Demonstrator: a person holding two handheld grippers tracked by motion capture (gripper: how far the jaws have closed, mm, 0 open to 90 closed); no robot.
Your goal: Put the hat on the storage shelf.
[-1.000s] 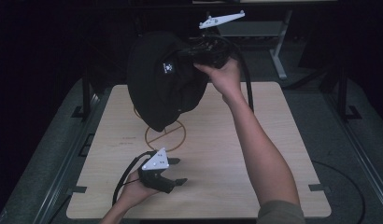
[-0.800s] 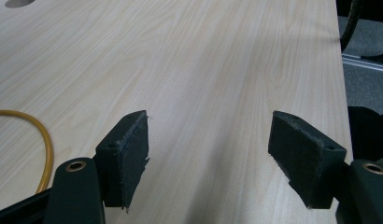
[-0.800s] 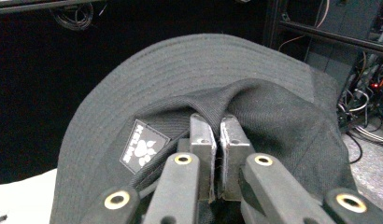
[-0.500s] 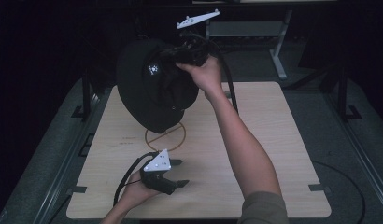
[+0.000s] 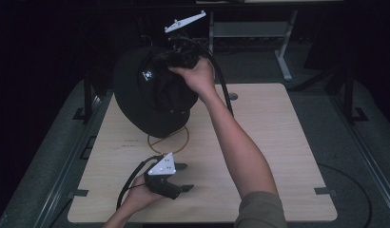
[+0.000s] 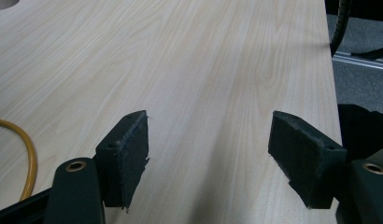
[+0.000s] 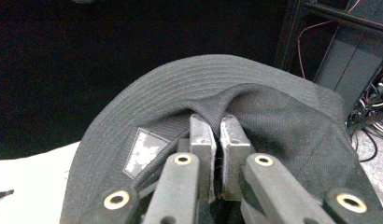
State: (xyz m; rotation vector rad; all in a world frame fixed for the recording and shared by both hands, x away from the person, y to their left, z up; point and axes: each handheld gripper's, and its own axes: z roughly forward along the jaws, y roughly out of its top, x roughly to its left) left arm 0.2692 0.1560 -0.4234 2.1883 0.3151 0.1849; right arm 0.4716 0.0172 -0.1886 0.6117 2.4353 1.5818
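- The right gripper (image 5: 176, 57) was raised over the far left part of the counter (image 5: 278, 142), its jaws pinched tight on a fold of the black bucket hat (image 5: 145, 95), near the seam where crown meets brim.
- Held that way, the hat hung clear of the counter, tilted, with its brim drooping above the yellow ring (image 5: 168, 138); the lift probably served to carry it or let it fall open.
- In the right gripper view the cloth (image 7: 255, 107) bunched up between the closed jaws, and a small white label (image 7: 142, 152) sat just beside them.
- The left gripper (image 5: 176, 178) rested low at the counter's near edge, jaws spread wide and holding nothing, well apart from the hat, apparently waiting.
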